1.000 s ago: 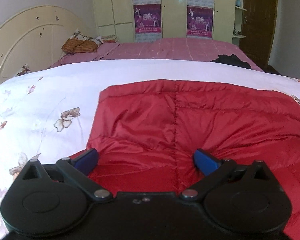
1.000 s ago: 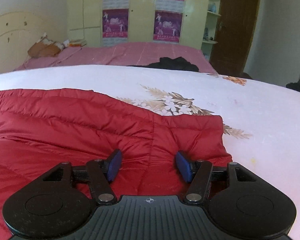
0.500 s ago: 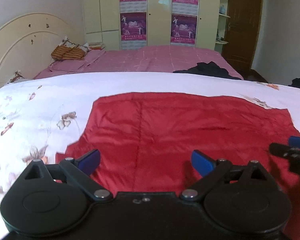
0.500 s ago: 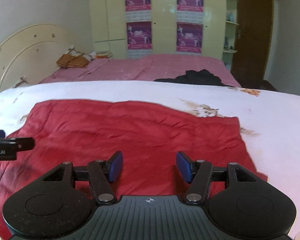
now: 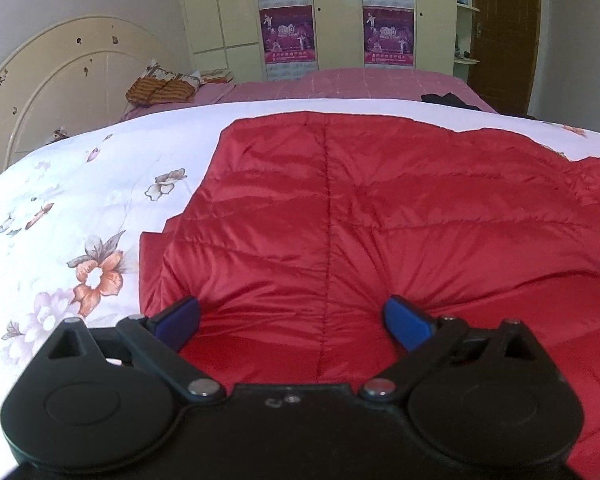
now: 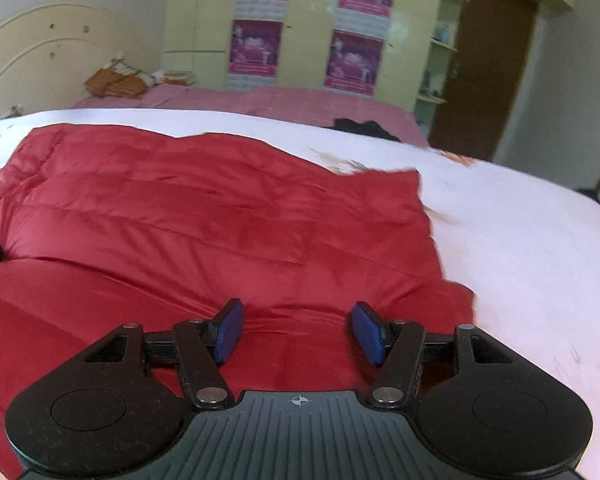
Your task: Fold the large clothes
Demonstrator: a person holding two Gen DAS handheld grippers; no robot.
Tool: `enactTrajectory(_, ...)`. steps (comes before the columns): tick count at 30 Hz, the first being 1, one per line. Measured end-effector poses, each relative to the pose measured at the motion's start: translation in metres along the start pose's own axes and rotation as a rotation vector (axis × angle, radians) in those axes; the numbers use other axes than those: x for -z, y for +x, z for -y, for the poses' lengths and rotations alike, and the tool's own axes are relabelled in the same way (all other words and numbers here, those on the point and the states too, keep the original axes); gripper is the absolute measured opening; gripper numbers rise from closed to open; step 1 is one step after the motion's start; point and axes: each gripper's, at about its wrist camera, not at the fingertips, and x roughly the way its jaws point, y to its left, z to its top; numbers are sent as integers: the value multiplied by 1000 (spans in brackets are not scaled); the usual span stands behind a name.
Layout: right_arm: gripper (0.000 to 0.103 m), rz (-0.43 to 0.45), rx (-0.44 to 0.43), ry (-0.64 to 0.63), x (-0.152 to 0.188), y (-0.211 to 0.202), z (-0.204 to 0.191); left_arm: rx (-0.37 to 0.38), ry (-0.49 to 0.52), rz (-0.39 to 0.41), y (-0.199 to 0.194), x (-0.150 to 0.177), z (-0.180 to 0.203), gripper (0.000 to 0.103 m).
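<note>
Currently a large red quilted jacket (image 5: pixel 340 216) lies spread across a white bedspread (image 5: pixel 80 200) printed with flowers, filling most of both camera views. Behind it sit a second bed with a pink cover (image 5: pixel 360 84), a cream curved headboard (image 5: pixel 72 84) and yellow cupboard doors (image 5: pixel 228 4) hung with purple posters (image 5: pixel 288 32).

Seen from its own camera, the left gripper (image 5: pixel 292 320) hangs low over the near part of the jacket, close to its left side. Its two blue-padded fingers (image 5: pixel 178 320) are spread wide, with nothing between them. The right gripper (image 6: pixel 298 330) hangs over the near right part of the same jacket, also with its fingers (image 6: pixel 228 330) spread apart and empty. Whether the pads touch the fabric cannot be told.

Several things could go wrong from here, in my judgement. The jacket looks puffy and slippery, so a pinch might catch only the top layer and let the lower layer slide free. Two pinches taken unevenly would likely give a crooked fold. The jacket's left side already shows a stepped, doubled edge (image 5: pixel 152 240), which may bunch further if dragged. A deep grab could also catch the bedspread underneath and pull it up with the jacket.
</note>
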Motion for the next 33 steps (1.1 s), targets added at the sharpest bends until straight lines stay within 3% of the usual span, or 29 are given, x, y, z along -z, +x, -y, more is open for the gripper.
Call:
enactTrajectory(6, 59, -31, -15, 33, -7, -1, 7, 15, -18, -39, 0, -6, -7, 103)
enactTrajectory(15, 59, -16, -63, 193, 3, -76, 35, 54, -155, -60, -62, 6, -50, 100)
enactTrajectory(16, 60, -19, -69, 208, 6, -83, 38, 61, -172, -70, -67, 10, -55, 100)
enactTrajectory(17, 74, -25, -73, 224, 10, -91, 40, 66, -194, -83, -72, 15, -61, 100)
enactTrajectory(19, 88, -25, -71, 251, 20, -106, 44, 76, -246, -111, -81, 28, -73, 100)
enactTrajectory(26, 88, -99, -112, 319, 50, -129, 48, 141, -407, -203, -87, 66, -97, 100)
enactTrajectory(33, 88, -122, -177, 414, 64, -129, 47, 250, -533, -191, -74, 74, -98, 99)
